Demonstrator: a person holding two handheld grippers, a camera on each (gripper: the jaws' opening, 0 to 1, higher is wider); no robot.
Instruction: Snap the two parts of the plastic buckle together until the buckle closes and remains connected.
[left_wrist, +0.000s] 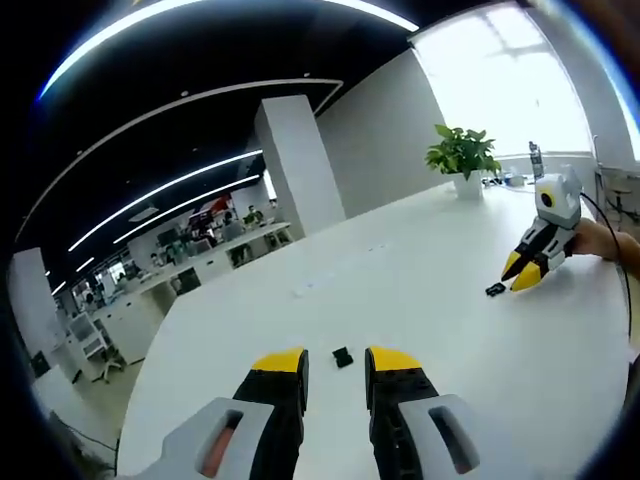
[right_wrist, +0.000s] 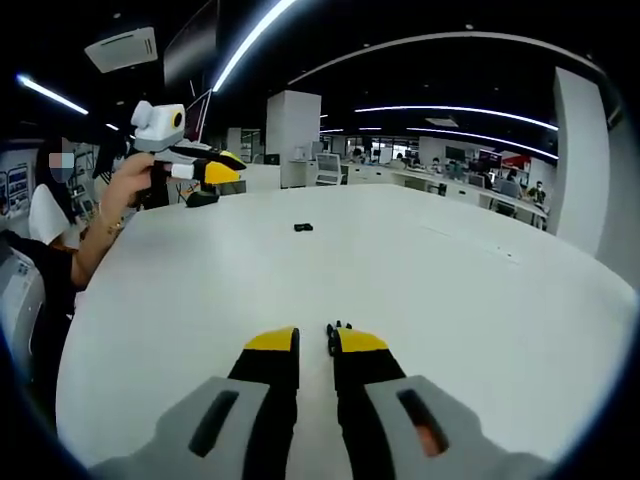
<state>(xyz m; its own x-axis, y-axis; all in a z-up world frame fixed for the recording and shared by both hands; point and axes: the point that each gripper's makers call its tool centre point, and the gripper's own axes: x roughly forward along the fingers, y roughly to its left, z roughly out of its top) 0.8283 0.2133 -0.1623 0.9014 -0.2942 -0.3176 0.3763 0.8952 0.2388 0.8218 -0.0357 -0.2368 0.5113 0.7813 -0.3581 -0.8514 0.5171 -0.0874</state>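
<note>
— So, where does each piece of the black plastic buckle lie?

— Apart, each one lying on the white bench (left_wrist: 420, 260). The first buckle half (left_wrist: 343, 357) rests just past the yellow tips of the left gripper (left_wrist: 336, 370), in line with the gap between its fingers (left_wrist: 283, 365). The second buckle half (right_wrist: 336, 328) sits right at the tips of the right gripper (right_wrist: 316, 345), against the inner edge of one of that gripper's own fingers (right_wrist: 362, 343) in the right gripper view.

— Is either gripper grasping anything?

— No. The left fingers stand released, with a clear gap of bare bench between them. The right fingers are parted too, by a narrower gap, and nothing is clamped in it. In the left gripper view the second half lies on the bench just beside the right fingertips, not between them.

— How do the two grippers stand to each other?

— Well apart across the bench, pointing roughly toward one another. In the right gripper view a person's hand (right_wrist: 130, 180) holds the left gripper raised above the bench, far beyond the right fingers, and the first half shows as a small dark spot on the surface between the two sets of tips.

— Anything else near the fingers?

— Only farther off: a potted plant (left_wrist: 463, 155) stands on the bench well behind the right gripper, below a bright window.
</note>
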